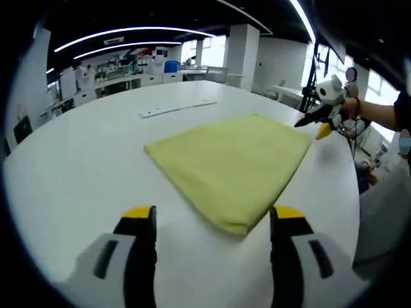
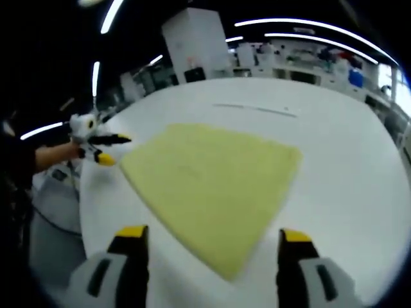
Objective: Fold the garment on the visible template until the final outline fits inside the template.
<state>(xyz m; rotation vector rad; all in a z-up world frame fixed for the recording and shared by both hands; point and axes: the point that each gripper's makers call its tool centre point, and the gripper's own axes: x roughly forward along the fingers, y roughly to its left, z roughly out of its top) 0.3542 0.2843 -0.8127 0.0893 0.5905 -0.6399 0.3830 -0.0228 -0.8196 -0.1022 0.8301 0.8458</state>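
We see the yellow cloth [image 1: 231,167] lying flat in the middle of the white surface [image 1: 83,154], already folded into a neat four-sided shape. Far behind it a thin light strip [image 1: 178,109] lies on the surface; it may be part of the template, but we cannot tell.

In the left gripper view, our left tool [image 1: 213,221] hangs just in front of the near corner of the cloth. Its jaws are wide apart and hold nothing. The right tool [image 1: 319,122] shows at the right edge of the cloth, held by a hand [image 1: 352,108]. In the right gripper view, the right tool's jaws also stand apart and empty.

If one more fold is needed, we think we should each pinch a corner on the same side and take all the layers together. Then we lift low, move across at the same speed, and lay edge on edge. We should pull gently so the cloth stays flat and does not slide off its spot.
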